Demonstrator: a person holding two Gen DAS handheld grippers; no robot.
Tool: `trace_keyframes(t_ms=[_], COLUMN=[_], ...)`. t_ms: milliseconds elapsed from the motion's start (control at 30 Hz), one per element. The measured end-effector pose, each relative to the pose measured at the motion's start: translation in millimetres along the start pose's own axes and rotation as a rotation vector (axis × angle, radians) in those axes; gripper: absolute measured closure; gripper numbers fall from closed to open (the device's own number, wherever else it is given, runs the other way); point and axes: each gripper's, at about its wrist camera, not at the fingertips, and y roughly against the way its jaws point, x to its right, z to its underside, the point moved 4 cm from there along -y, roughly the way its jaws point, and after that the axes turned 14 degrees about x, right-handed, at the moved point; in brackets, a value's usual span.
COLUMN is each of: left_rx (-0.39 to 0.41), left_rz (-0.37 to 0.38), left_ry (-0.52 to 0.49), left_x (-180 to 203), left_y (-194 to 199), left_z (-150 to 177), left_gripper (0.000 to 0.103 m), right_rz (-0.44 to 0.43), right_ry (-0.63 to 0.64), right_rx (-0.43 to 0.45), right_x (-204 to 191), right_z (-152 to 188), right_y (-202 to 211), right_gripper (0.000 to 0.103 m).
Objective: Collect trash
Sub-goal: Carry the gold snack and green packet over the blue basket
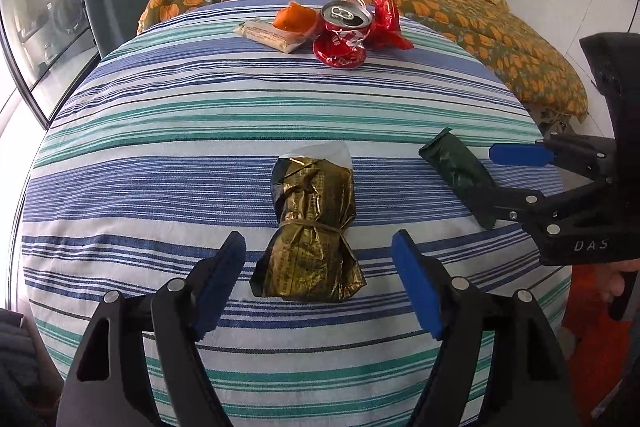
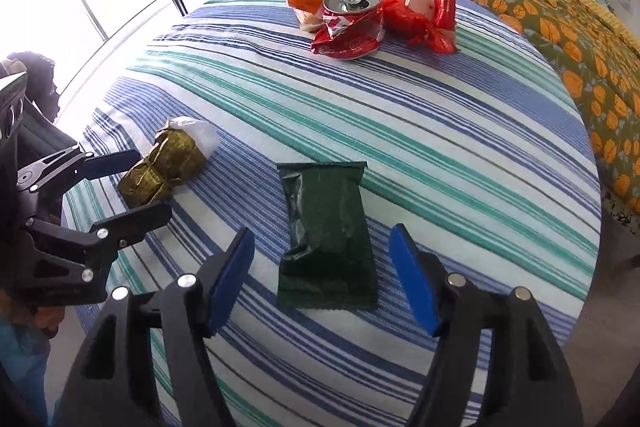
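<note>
- On a striped bedcover (image 1: pixel 168 163), two hand-held grippers hover over two pieces of trash, each tool lined up with its own target.
- The left gripper (image 1: pixel 318 283) has its blue pads spread wide, nothing pressed between them; the gold foil wrapper (image 1: pixel 312 227) lies straight ahead, its near end just between the fingertips.
- That wrapper's long axis runs away from the tool, roughly along the direction the fingers point. Its tied, flared end lies nearest the jaws and its white-lined open end points toward the far pile.
- The right gripper (image 2: pixel 322 281) is likewise wide open and empty. The dark green packet (image 2: pixel 326 235) lies flat between and just beyond its pads.
- The packet also lies lengthwise away from the tool, with its crimped edge nearest the jaws and the other end toward the far side of the bed. By this reading, a squeeze would fall across its short width.
- Each hand is the nearer one for its own item: gold wrapper to the left, green packet to the right, the two lying near each other but apart.
- Well beyond both, a crushed red can (image 1: pixel 344 31), a red wrapper (image 1: pixel 384 7), an orange scrap (image 1: pixel 294 17) and a pale packet (image 1: pixel 268 35) sit clustered together, seemingly the gathering spot.
- The likely next move for either tool is a short drop and a close; the thin, flat packet may need the pads pressed well into the cloth.
</note>
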Motion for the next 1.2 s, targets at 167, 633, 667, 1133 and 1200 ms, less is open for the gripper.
trace_keyframes(t_ms=[167, 633, 667, 1133, 1200], left_rx=[-0.014, 0.055, 0.058, 0.028, 0.020], left_rz=[-0.021, 0.073, 0.088, 0.373, 0.399], left_ry=[-0.003, 0.009, 0.001, -0.162, -0.191], left_x=[-3.7, 42.8, 52.8, 247.8, 277.7], left_y=[-6.0, 19.1, 20.6, 15.0, 10.2], left_z=[2.1, -7.2, -8.6, -14.7, -11.5], left_gripper=[0.041, 0.069, 0.070, 0.070, 0.069], right_rz=[-0.008, -0.021, -0.022, 0.246, 0.284], right_ry=[-0.031, -0.130, -0.144, -0.385, -0.429], right_rx=[-0.021, 0.110, 0.120, 0.239, 0.247], right_x=[1.9, 18.4, 23.0, 173.1, 196.4], right_z=[-2.8, 18.1, 22.7, 111.7, 126.2], right_y=[-12.7, 45.6, 53.2, 165.5, 175.3], right_gripper=[0.059, 0.069, 0.069, 0.069, 0.069])
